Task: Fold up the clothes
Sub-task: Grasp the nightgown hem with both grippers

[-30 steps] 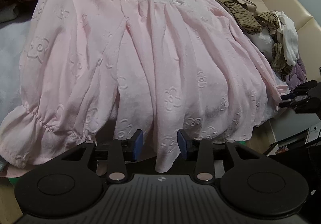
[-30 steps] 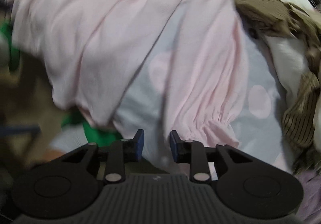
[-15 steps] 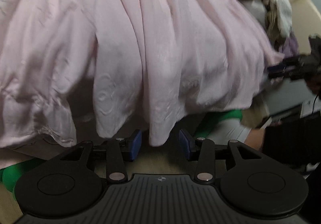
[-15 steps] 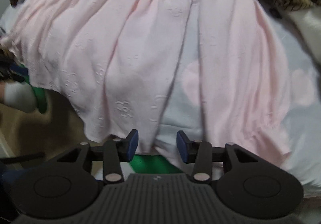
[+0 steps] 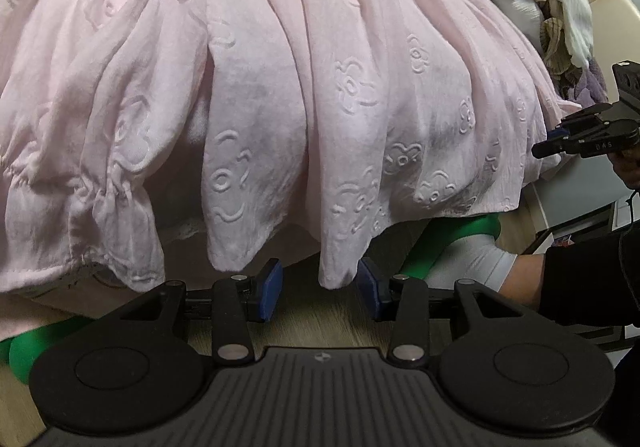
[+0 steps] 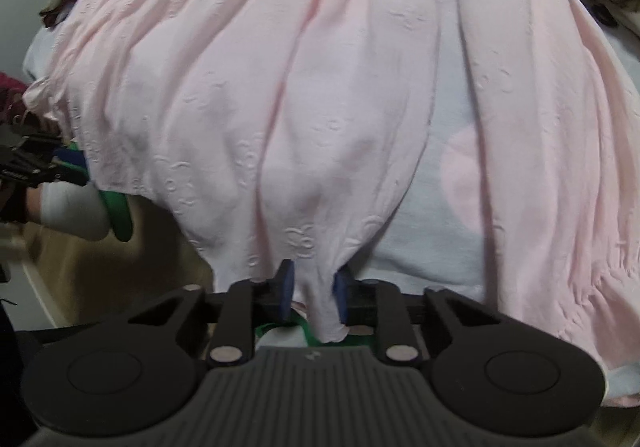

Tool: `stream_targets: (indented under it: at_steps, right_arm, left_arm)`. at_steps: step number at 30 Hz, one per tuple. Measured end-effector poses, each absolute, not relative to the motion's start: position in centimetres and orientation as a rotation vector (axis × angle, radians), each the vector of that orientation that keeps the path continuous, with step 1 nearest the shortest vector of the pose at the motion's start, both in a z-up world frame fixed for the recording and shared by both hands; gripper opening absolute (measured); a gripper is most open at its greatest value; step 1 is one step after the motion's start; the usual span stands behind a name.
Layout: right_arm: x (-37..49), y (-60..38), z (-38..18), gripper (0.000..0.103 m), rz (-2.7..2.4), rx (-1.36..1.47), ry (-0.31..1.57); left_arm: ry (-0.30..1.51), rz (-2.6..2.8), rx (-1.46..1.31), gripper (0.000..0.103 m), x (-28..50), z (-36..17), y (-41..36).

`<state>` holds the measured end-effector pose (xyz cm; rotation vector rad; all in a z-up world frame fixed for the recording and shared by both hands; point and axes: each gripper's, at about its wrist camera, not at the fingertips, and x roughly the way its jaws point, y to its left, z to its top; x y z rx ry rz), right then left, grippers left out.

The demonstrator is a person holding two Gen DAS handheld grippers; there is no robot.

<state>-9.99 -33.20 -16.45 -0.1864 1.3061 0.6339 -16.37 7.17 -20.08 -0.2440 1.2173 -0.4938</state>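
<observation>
A pale pink dress (image 5: 320, 87) with embossed flowers lies spread over the bed, its hem hanging over the edge. In the left wrist view my left gripper (image 5: 319, 289) is open just under the hem. The tip of one hanging fold (image 5: 338, 271) dips between its blue pads without being pressed. In the right wrist view my right gripper (image 6: 314, 291) has its jaws closing around another hem fold (image 6: 324, 311). That fold touches the right pad, and a small gap shows at the left pad. Each gripper appears in the other's view: right gripper (image 5: 580, 135), left gripper (image 6: 36, 163).
A heap of brown and white clothes (image 5: 560, 7) lies on the bed beyond the dress. The white sheet with pink dots (image 6: 440, 207) shows beside the skirt. Below the hem are a wooden floor (image 5: 312, 323) and a person's white sock in a green slipper (image 5: 480, 247).
Both grippers have sunk to the dress hem. The right one swung from the sleeve side to the skirt's hem, and its jaws widened, then narrowed around a fold.
</observation>
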Motion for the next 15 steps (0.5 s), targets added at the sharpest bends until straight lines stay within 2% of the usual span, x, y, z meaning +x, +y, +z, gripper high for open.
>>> stream_targets:
  at_steps: [15]
  right_arm:
    - [-9.9,-34.3,-16.1,0.024,0.621,-0.185,1.31]
  left_arm:
    - [1.189,-0.376,-0.271,0.039,-17.5,-19.0,9.3]
